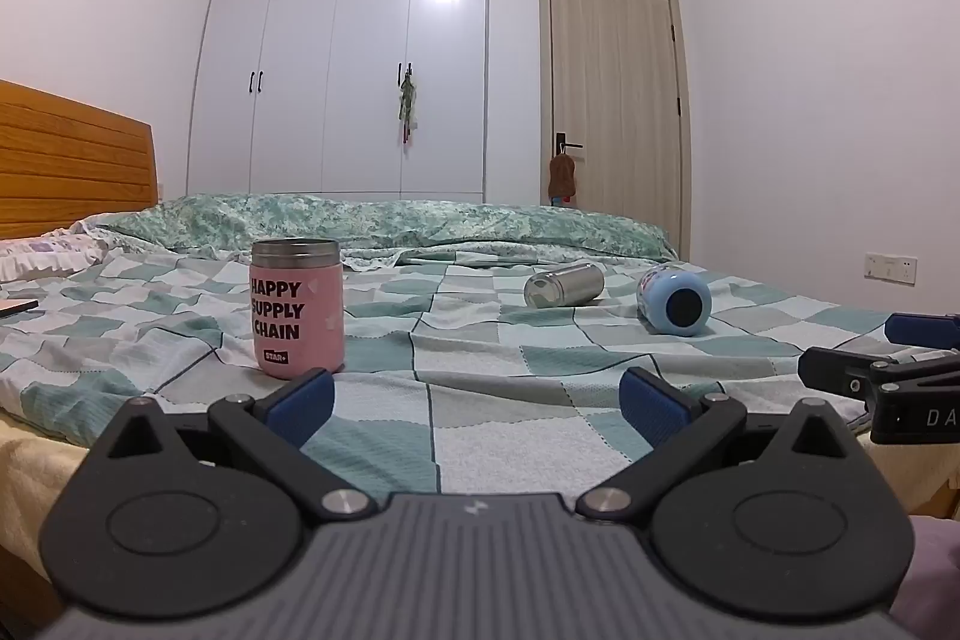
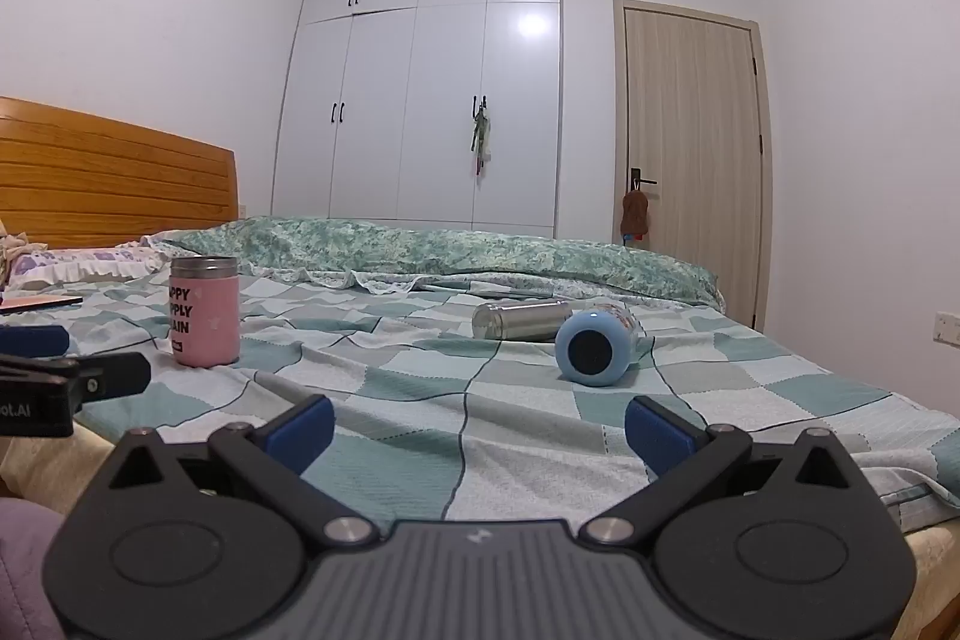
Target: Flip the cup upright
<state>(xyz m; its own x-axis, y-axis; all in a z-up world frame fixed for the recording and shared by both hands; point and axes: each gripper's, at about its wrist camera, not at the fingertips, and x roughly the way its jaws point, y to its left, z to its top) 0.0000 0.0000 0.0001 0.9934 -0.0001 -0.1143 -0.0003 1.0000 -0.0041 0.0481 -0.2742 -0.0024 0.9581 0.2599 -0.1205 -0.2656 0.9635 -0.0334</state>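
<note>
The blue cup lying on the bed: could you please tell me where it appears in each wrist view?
Left wrist: the blue cup lies on its side right of centre, on the checked sheet, right of the steel cup.
Right wrist: the blue cup is just right of centre, in front of the steel cup.
Shared landmark: the upright pink cup, far left of it.

bare bedspread (image 2: 480,400) before blue cup (image 2: 594,349)

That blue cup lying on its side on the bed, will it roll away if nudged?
Probably a little: the blue cup is round and lies on its side. The soft, wrinkled checked bedspread would likely stop it soon. Its smooth wall may slip between the fingers.
</note>
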